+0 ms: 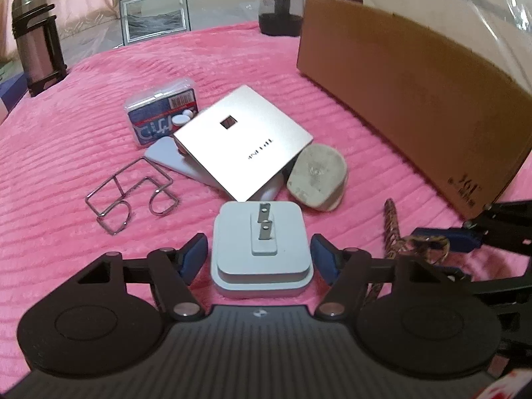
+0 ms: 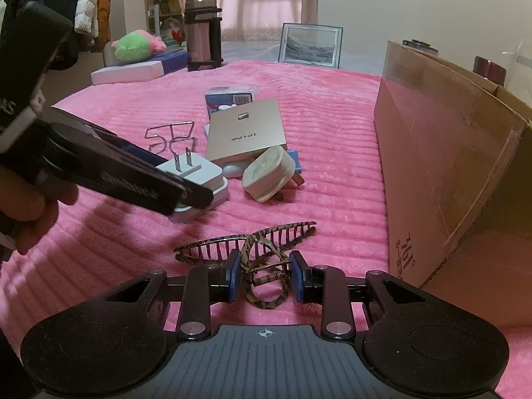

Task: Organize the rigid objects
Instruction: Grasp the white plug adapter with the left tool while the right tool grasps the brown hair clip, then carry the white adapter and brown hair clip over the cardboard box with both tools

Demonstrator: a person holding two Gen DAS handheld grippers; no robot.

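Note:
A white square charger lies prongs-up on the pink blanket, between the jaws of my left gripper. Each blue pad stands a small gap off the charger's sides, so the gripper is open. The right wrist view shows the same charger behind a left finger. My right gripper is shut on the handle rings of a tortoiseshell hair claw clip, whose teeth point away over the blanket. The clip also shows at the right of the left wrist view.
Beyond the charger lie a wire rack, a flat TP-Link box, a beige plug adaptor and a blue plastic box. A tall cardboard box stands on the right. A thermos and a picture frame stand at the back.

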